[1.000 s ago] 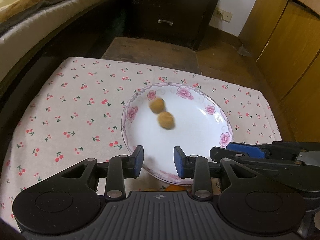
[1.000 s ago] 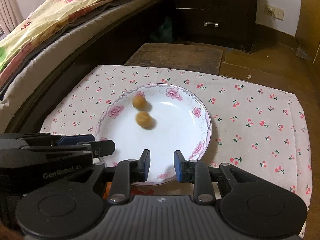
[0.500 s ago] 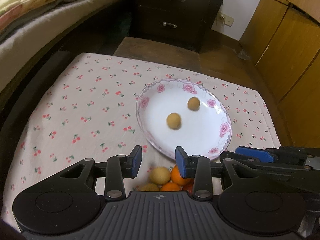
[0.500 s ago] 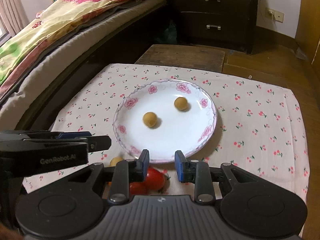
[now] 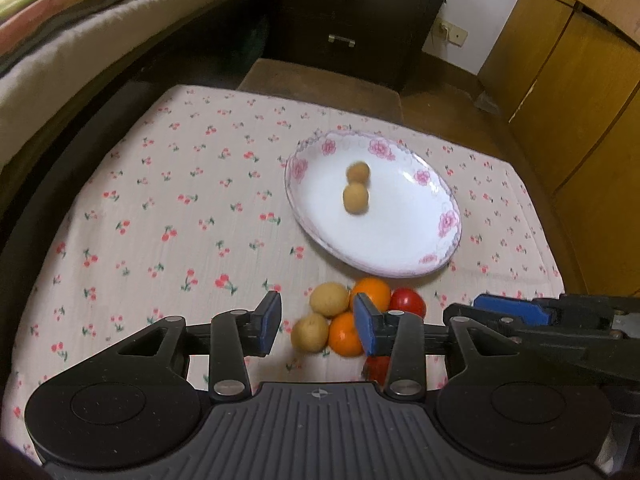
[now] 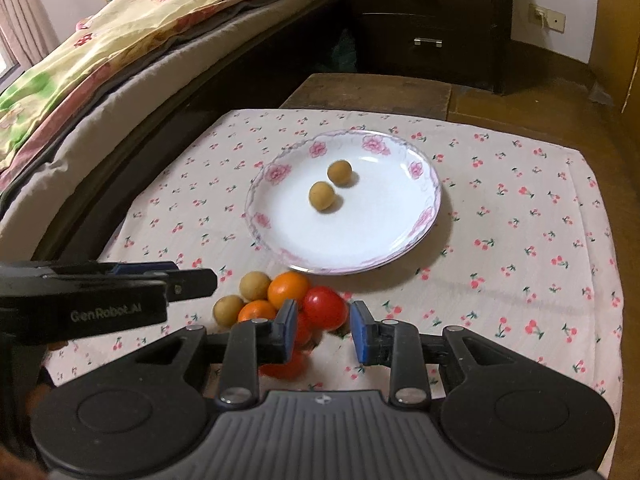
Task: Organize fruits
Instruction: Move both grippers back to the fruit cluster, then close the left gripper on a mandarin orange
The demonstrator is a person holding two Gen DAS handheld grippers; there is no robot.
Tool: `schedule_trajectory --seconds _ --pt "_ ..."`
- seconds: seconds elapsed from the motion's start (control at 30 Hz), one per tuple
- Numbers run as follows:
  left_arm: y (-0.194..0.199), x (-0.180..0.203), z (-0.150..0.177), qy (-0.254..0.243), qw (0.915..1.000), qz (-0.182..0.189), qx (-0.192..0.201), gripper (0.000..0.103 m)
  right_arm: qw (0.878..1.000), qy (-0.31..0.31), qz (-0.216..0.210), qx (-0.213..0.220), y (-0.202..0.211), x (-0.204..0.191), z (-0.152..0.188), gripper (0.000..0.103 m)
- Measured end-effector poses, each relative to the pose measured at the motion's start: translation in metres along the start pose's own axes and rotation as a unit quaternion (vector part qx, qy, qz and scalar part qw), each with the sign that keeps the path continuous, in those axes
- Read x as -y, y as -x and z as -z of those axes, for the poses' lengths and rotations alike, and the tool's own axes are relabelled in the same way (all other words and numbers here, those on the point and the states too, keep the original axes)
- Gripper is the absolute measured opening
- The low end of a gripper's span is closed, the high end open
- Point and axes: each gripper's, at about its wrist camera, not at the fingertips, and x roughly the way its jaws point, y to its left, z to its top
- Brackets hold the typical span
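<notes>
Two longans [image 6: 330, 184] lie on the floral plate [image 6: 424, 216]; sorting has barely begun. Left claw [image 5: 316, 326] has just been widening, empty, over the near heap; right claw [image 6: 323, 330] is narrowly parted, seemingly empty. Next: lower onto a longan [image 5: 310, 332].

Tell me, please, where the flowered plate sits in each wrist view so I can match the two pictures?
Left wrist view: flowered plate right of centre, above the fruit pile.
Right wrist view: flowered plate near centre, above the fruit pile.
Shared landmark: two small brown fruits on it.

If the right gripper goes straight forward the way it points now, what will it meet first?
Probably the red tomato in the fruit pile; it lies just ahead of the right gripper, nearer its left finger. Depth is hard to judge.
</notes>
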Motion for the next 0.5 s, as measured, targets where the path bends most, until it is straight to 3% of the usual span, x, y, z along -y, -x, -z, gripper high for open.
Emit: schedule_trajectory --seconds 0.5 --pt "0.001 -0.002 0.032 -0.011 0.9993 0.002 -0.036 0.056 1.0 0.005 -0.015 -0.015 0.003 -0.013 0.016 0.034"
